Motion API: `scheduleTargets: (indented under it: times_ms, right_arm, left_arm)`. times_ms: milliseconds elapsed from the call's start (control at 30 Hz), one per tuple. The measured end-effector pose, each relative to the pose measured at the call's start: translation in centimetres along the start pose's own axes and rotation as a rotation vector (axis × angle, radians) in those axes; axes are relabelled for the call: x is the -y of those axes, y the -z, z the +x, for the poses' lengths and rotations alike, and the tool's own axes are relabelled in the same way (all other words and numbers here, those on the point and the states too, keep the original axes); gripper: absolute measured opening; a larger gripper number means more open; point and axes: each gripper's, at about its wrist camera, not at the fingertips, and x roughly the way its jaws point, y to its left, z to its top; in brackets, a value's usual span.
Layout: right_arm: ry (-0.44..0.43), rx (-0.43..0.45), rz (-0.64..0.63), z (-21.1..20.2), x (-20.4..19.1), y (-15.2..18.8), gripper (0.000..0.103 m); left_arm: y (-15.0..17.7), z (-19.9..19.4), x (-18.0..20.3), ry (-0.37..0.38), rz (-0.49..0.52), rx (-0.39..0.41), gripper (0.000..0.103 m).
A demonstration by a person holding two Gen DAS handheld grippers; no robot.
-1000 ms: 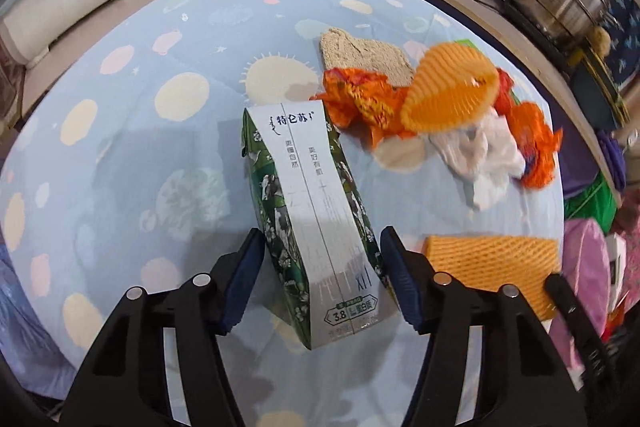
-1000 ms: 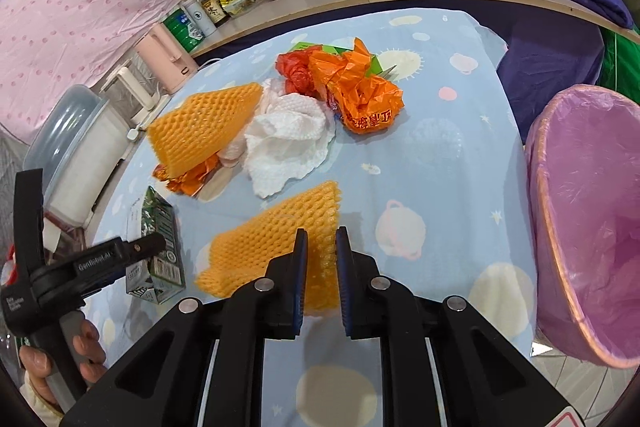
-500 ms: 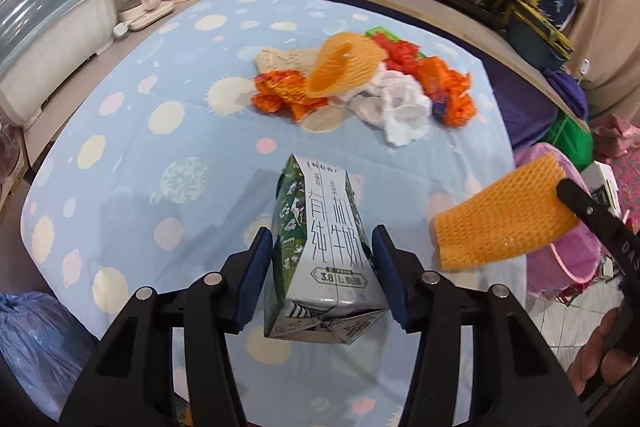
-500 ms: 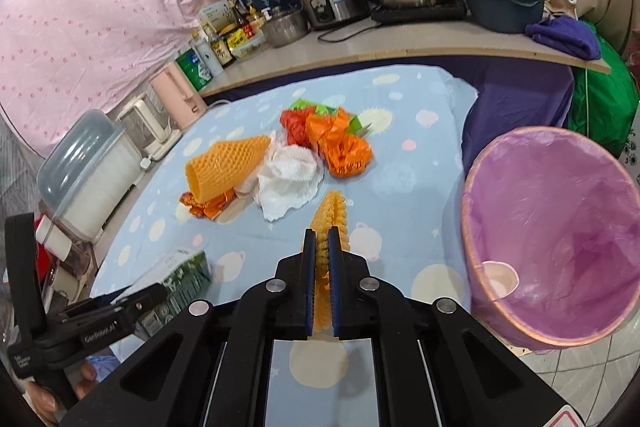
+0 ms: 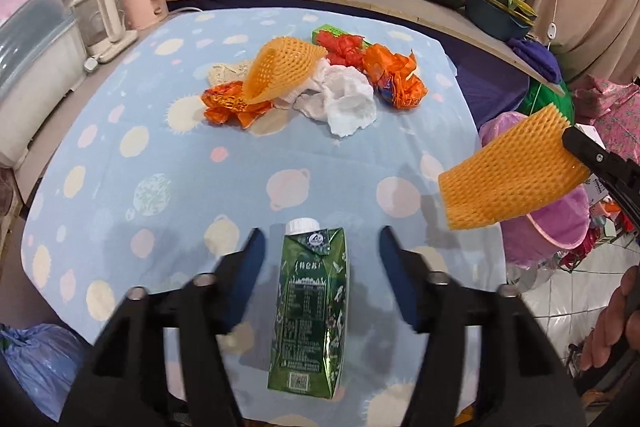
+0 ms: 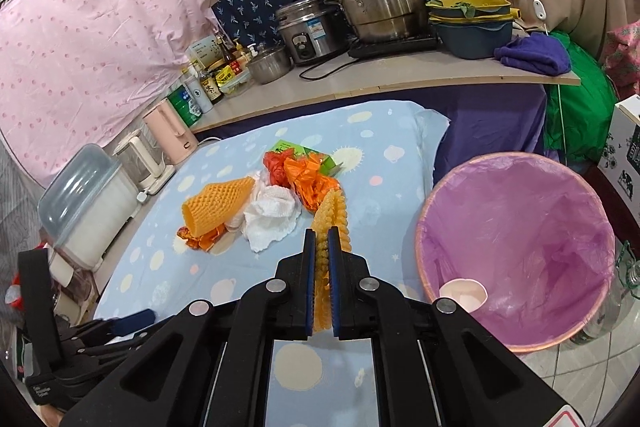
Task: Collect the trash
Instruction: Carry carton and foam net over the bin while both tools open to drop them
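The left gripper [image 5: 320, 259] now stands with its jaws spread wide and grips nothing; half a second ago its blue pads were closed on the sides of the green milk carton [image 5: 310, 311]. The carton now sits between the open fingers with clear gaps on both sides, white cap pointing away from the camera, over the near edge of the table with the blue spotted cloth [image 5: 160, 155]; whether it rests on the cloth cannot be told. The right gripper [image 6: 320, 247] remains clamped tight on the orange foam net sleeve [image 6: 332, 223], held edge-on between the pads as in the earlier frame. In the left wrist view that sleeve [image 5: 508, 175] hangs in the air off the table's right edge, above the pink-lined trash bin [image 5: 560, 227], and sits higher and further right than before. The bin [image 6: 516, 255] stands on the floor just beside the table, with one pale round item at its bottom. The remaining pile is unmoved mid-table: a second foam net [image 5: 280, 71], a white crumpled tissue [image 5: 344, 103], orange wrappers [image 5: 228, 103], and a red and orange plastic bundle [image 5: 384, 71] touching one another.
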Motion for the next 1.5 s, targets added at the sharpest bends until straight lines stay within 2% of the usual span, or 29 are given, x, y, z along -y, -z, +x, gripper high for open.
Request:
scheduleTargets:
  times_ms: [67,100,233,333,367,400,467,700,833,1000,1267,1500]
  right_arm:
    - [0.0,-0.01,0.005,0.1,0.2,0.3,0.007]
    - [0.0,-0.014,0.007,0.2,0.2,0.5,0.007]
    - [-0.005,-0.025,0.01,0.5,0.0,0.9,0.006]
    - [-0.006,-0.03,0.003,0.6,-0.3,1.1,0.007]
    - [-0.006,-0.032,0.004,0.6,-0.4,1.1,0.007]
    - [-0.006,-0.033,0.005,0.6,-0.4,1.1,0.007]
    - [-0.006,-0.033,0.008,0.6,-0.4,1.1,0.006]
    - [-0.001,0.002,0.004,-0.4,-0.4,0.4,0.006]
    - [0.012,0.049,0.015,-1.8,0.3,-0.7,0.006]
    - [0.06,0.141,0.041,-4.6,2.4,-2.9,0.006]
    - [0.198,0.265,0.075,-8.7,7.1,-5.4,0.006]
    - [0.297,0.24,0.134,-8.0,12.3,-5.1,0.007]
  left_arm:
    - [0.9,0.2,0.1,-0.011,0.015,-0.021,0.074]
    - [1.3,0.6,0.0,-0.016,0.015,-0.035,0.075]
    - [3.0,3.0,-1.0,-0.013,-0.032,-0.141,0.075]
    - [3.9,4.2,-1.6,-0.024,-0.052,-0.189,0.074]
    - [4.2,4.4,-1.8,-0.017,-0.058,-0.199,0.069]
    - [4.4,4.6,-1.9,0.005,-0.065,-0.211,0.058]
    - [4.6,4.8,-1.8,0.034,-0.063,-0.233,0.048]
    - [3.6,2.6,-1.2,0.056,-0.043,-0.173,0.045]
    - [1.7,0.5,-0.1,0.086,-0.015,-0.114,0.045]
    - [-1.6,-1.8,3.0,0.14,0.054,-0.018,0.045]
    - [-6.1,-3.6,11.7,0.295,0.202,0.086,0.045]
    - [-6.8,-0.9,20.1,0.376,0.355,0.075,0.045]
